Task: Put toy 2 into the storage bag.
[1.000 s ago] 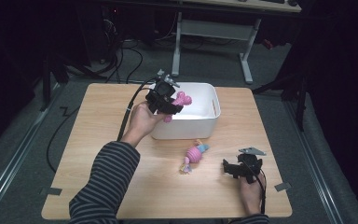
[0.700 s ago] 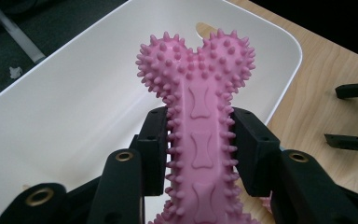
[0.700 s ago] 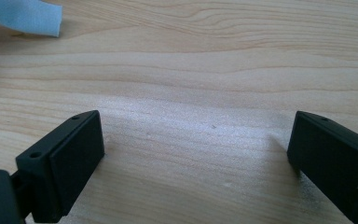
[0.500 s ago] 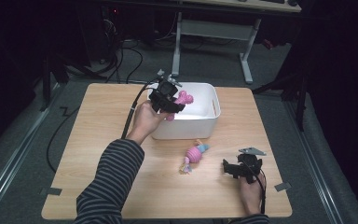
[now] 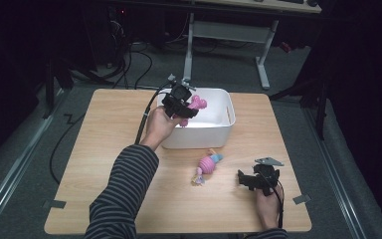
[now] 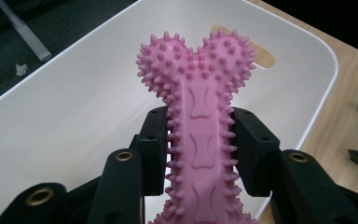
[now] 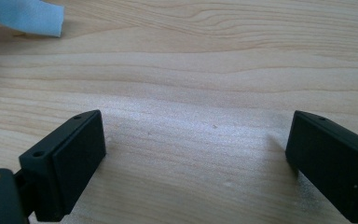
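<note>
High view: outstretched left gripper [image 5: 181, 102] fingers clamp a spiky pink rubber bone [image 6: 200, 135] over the white plastic tub [image 5: 214, 134]; right gripper [image 5: 258, 178] rests wide open on the worktop [image 5: 104, 144].

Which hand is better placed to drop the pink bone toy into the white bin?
Left. The left gripper is shut on the pink bone toy above the white bin; the right gripper rests open on the table.

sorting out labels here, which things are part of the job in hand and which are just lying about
In the job:
pink bone toy, clamped in the left gripper
white bin under it

Lying about:
small pink and blue toy on the table
open right gripper, resting
</note>
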The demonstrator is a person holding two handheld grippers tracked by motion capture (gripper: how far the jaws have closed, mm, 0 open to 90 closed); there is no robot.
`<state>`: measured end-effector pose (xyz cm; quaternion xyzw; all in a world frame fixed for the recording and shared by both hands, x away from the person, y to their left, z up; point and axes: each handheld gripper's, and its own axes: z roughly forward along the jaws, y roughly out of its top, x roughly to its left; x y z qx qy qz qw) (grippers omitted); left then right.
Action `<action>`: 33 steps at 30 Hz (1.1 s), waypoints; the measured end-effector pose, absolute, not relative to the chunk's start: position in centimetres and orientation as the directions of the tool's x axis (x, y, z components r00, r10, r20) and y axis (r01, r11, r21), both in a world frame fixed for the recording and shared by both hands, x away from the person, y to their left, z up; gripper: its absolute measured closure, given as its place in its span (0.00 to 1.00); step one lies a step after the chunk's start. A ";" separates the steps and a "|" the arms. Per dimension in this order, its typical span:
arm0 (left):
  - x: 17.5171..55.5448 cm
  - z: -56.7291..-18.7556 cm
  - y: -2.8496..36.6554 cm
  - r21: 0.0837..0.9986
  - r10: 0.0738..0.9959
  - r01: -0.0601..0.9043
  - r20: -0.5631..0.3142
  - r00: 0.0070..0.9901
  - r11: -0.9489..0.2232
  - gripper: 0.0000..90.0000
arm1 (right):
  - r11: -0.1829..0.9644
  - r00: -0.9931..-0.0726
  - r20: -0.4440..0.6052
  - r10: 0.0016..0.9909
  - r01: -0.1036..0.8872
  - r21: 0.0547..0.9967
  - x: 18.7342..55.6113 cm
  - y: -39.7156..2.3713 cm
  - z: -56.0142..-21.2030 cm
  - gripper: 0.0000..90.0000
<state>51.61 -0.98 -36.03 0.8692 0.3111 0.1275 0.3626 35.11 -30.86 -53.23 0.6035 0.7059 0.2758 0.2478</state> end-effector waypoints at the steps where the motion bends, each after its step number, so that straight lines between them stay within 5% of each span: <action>1: 51.6 -36.1 -1.0 0.711 0.634 0.445 0.002 0.773 -0.545 0.66 | 0.120 -0.149 -0.018 0.989 0.715 0.688 35.1 -30.9 -53.2 0.05; 10: 52.7 -35.7 -0.7 0.733 0.637 0.460 -0.048 0.769 -0.501 0.66 | 0.115 -0.150 -0.010 0.989 0.714 0.691 35.1 -30.9 -53.2 0.06; 33: 53.1 -37.5 -2.7 0.678 0.616 0.452 0.001 0.788 -0.579 0.65 | 0.128 -0.162 -0.017 0.987 0.708 0.694 35.0 -30.9 -53.2 0.08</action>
